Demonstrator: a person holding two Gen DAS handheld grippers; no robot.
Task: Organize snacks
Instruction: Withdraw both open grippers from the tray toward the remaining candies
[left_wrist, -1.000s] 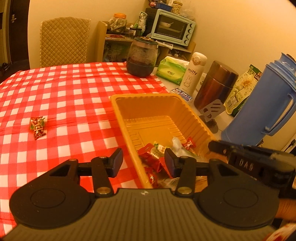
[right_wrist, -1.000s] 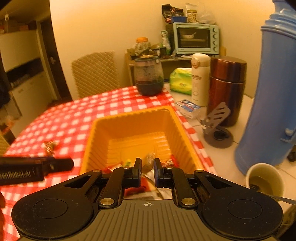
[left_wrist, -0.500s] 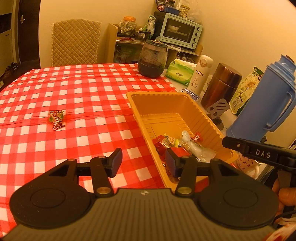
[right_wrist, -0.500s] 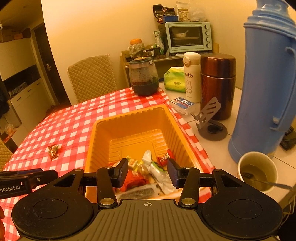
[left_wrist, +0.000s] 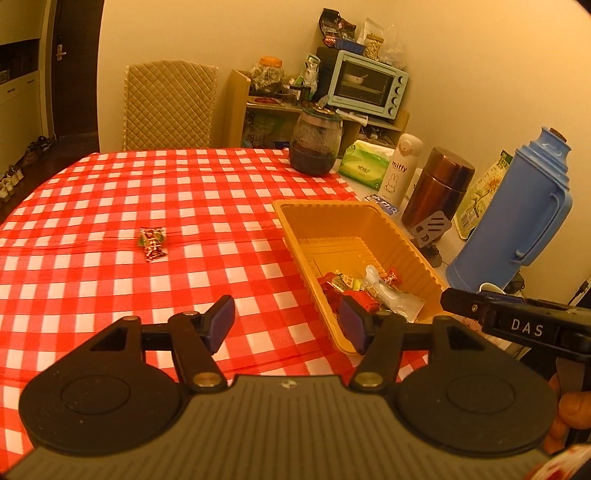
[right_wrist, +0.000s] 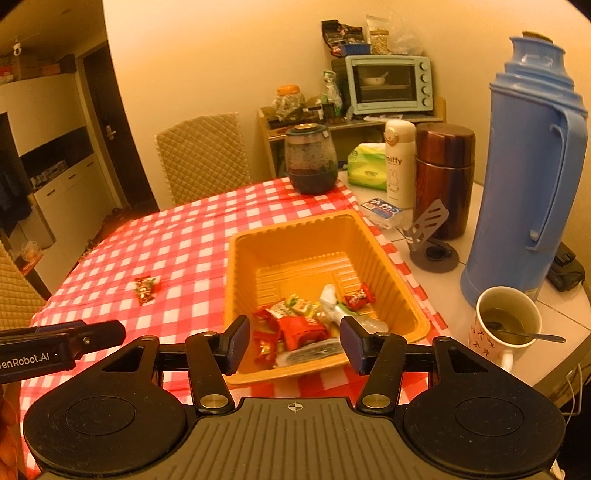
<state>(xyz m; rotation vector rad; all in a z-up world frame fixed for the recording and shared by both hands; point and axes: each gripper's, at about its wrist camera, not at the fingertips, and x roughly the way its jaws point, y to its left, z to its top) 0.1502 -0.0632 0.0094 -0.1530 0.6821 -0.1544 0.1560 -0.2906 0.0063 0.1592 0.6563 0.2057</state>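
Observation:
A yellow plastic tray sits on the red checked tablecloth and holds several wrapped snacks at its near end. One small wrapped candy lies alone on the cloth, left of the tray. My left gripper is open and empty, above the cloth by the tray's near left corner. My right gripper is open and empty, raised over the tray's near end.
Right of the tray stand a blue thermos, a brown flask, a white Miffy bottle, a phone stand and a mug with a spoon. A dark jar and a chair are at the far side.
My right gripper opened and let a snack drop into the tray. Both grippers pulled back and rose away from the tray.

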